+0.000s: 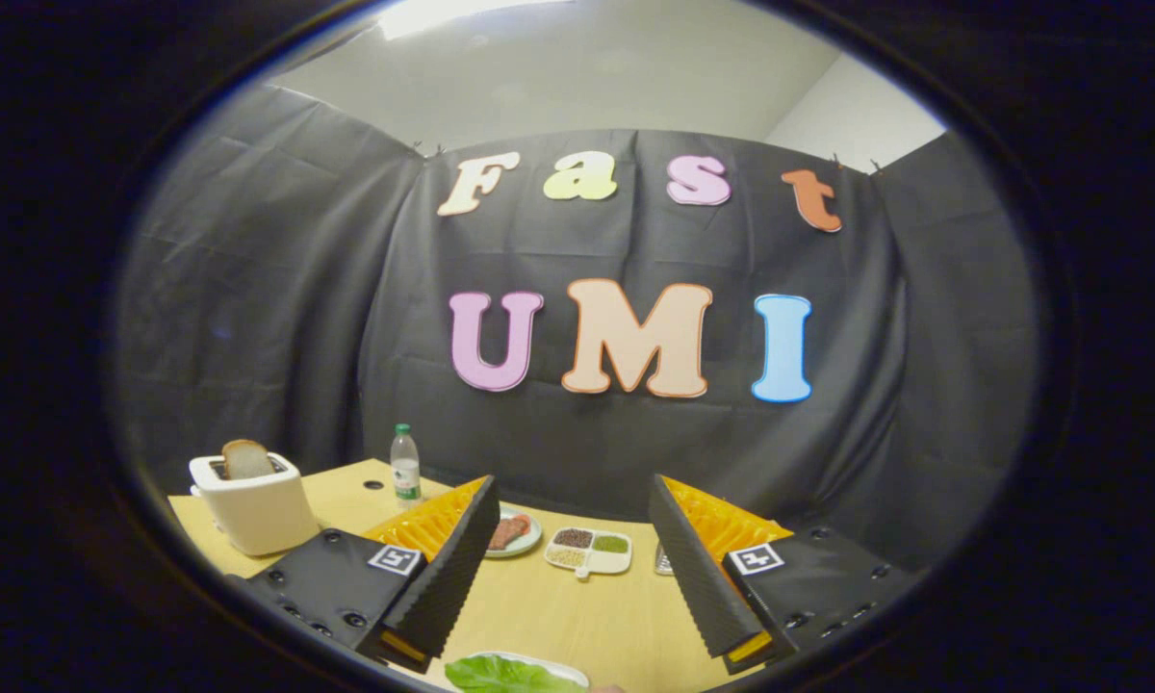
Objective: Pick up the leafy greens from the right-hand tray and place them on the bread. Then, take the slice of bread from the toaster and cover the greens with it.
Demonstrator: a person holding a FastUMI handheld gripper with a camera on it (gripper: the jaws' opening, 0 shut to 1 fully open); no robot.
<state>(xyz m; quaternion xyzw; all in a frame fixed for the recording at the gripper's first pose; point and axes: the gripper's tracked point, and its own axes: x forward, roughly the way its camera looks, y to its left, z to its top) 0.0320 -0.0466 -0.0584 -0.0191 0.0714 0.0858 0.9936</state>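
1. Leafy greens point(510, 676) sit at bottom centre of the frame, on a white plate point(570, 666) whose rim shows just behind the leaf. They lie below and between the fingers, nearest to the camera, not touched by either finger.
2. Gripper point(574, 508) is released: fingers spread wide apart w/ nothing between them, bare bench showing through the gap. Left finger point(452, 568) slants in from lower left, right finger point(698, 573) from lower right; each carries a small square marker on its base block.
3. Bench point(558, 616) is light wood, runs from the fingers back to the booth wall.
4. Beyond the fingertips, mid-frame: small round plate w/ reddish meat slices point(512, 532), just beside the left fingertip, partly hidden by it.
5. Right of that, a white divided dish point(589, 552) w/ three compartments: dark grains, pale grains, green stuff. Apart from the meat plate, between the two fingertips in the picture.
6. A small object next to the right finger's inner edge is too hidden to identify.
7. Left of frame, further back: white toaster point(253, 505) on the bench, bread slice point(246, 459) standing upright in its slot, top sticking out.
8. Behind and right of the toaster: clear bottle w/ green cap point(404, 467), upright, near the bench's far edge.
9. Black cloth wall point(279, 318) at the back, pale ceiling above it.
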